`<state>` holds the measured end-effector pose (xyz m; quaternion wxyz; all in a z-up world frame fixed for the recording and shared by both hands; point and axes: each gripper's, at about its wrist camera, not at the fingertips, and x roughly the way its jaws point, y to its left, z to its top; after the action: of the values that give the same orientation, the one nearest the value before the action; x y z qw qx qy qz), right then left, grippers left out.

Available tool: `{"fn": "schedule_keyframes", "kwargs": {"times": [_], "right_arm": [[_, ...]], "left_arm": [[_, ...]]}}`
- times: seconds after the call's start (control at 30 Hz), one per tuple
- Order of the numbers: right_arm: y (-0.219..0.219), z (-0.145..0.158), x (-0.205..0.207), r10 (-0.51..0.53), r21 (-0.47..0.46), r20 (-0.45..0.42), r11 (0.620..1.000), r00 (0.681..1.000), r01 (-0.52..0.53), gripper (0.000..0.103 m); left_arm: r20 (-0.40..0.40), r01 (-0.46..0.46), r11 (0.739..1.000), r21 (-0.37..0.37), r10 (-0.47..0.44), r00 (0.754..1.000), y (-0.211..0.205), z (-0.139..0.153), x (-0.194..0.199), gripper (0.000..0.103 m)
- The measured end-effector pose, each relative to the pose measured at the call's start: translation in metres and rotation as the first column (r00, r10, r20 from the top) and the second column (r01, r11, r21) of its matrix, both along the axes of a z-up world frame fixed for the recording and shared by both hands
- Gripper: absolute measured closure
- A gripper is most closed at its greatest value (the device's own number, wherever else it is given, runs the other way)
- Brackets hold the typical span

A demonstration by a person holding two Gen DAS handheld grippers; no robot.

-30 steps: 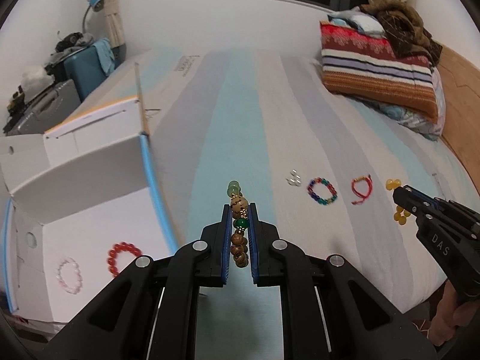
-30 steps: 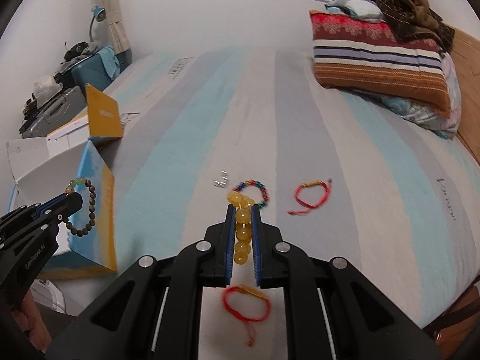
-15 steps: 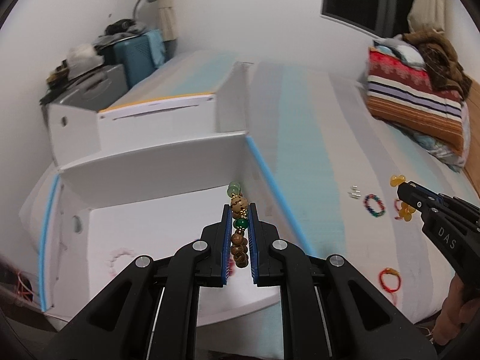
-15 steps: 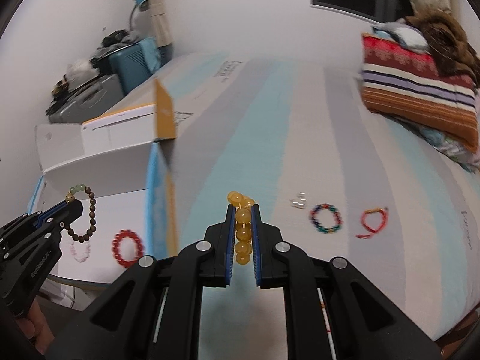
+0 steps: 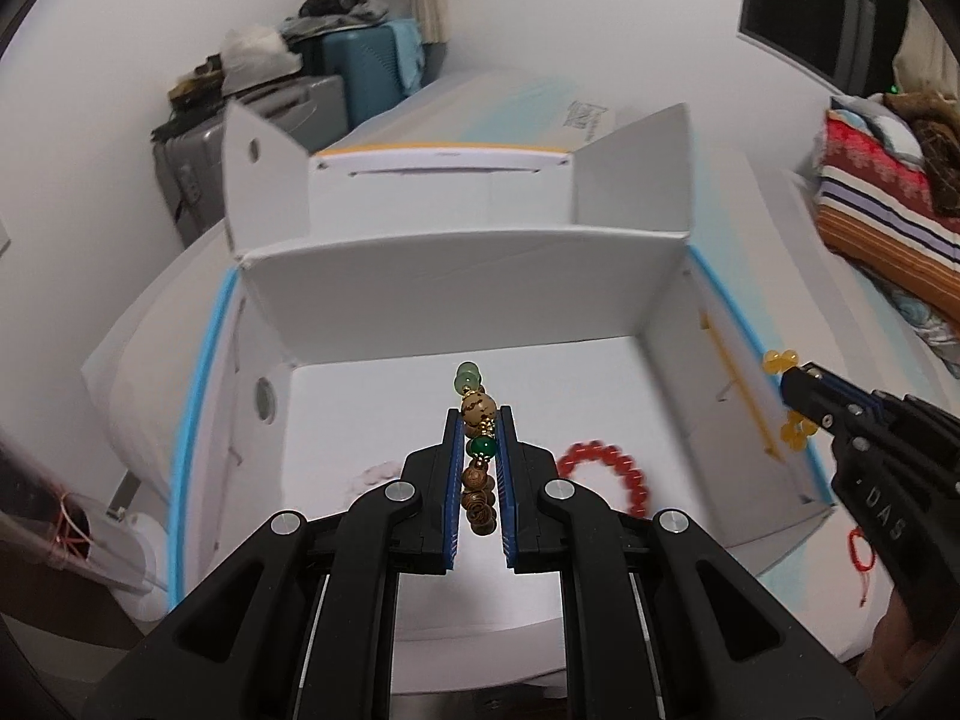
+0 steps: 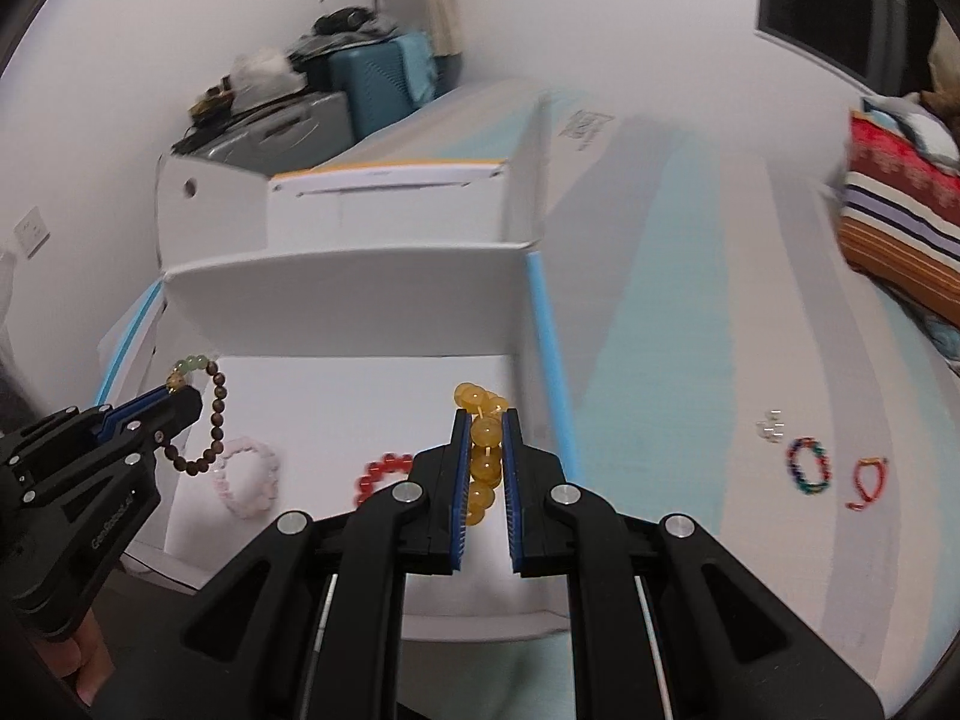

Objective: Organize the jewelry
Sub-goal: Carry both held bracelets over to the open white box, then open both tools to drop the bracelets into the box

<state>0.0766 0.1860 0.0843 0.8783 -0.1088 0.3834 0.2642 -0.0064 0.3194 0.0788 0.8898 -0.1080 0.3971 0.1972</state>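
My left gripper point(image 5: 479, 415) is shut on a brown wooden bead bracelet point(image 5: 477, 483) with green beads, held over the floor of an open white box point(image 5: 456, 294). In the right wrist view that left gripper point(image 6: 180, 399) shows at the left with the wooden bracelet point(image 6: 210, 426) dangling. My right gripper point(image 6: 485, 414) is shut on a yellow bead bracelet point(image 6: 483, 450) above the box's right part; from the left wrist view this right gripper point(image 5: 795, 381) hangs near the right wall. On the box floor point(image 6: 360, 396) lie a red bead bracelet point(image 5: 606, 468) and a pink bead bracelet point(image 6: 249, 477).
The box sits at the left edge of a striped bed point(image 6: 690, 300). On the bed to the right lie small silver pieces point(image 6: 770, 427), a multicoloured bracelet point(image 6: 810, 464) and a red cord bracelet point(image 6: 867, 483). Folded blankets point(image 6: 900, 210) lie far right; suitcases point(image 6: 336, 102) stand behind.
Both grippers have swept left from over the bed to over the open box, each still holding its bracelet. The loose jewelry on the bed has slid to the right of the views.
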Motion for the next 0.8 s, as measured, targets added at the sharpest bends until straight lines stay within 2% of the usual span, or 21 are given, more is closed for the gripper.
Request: {"fn": "schedule_keyframes", "kwargs": {"times": [0.43, 0.8], "right_arm": [[0.055, -0.051, 0.006, 0.04, -0.062, -0.089, 0.997, 0.995, -0.045, 0.094], [0.062, -0.068, 0.009, 0.025, -0.101, -0.128, 0.994, 0.991, -0.039, 0.093]], "left_arm": [[-0.096, -0.067, 0.996, -0.053, 0.062, 0.993, 0.05, -0.05, -0.003, 0.093], [-0.126, -0.074, 0.996, -0.056, 0.067, 0.99, 0.05, -0.053, -0.001, 0.092]]}}
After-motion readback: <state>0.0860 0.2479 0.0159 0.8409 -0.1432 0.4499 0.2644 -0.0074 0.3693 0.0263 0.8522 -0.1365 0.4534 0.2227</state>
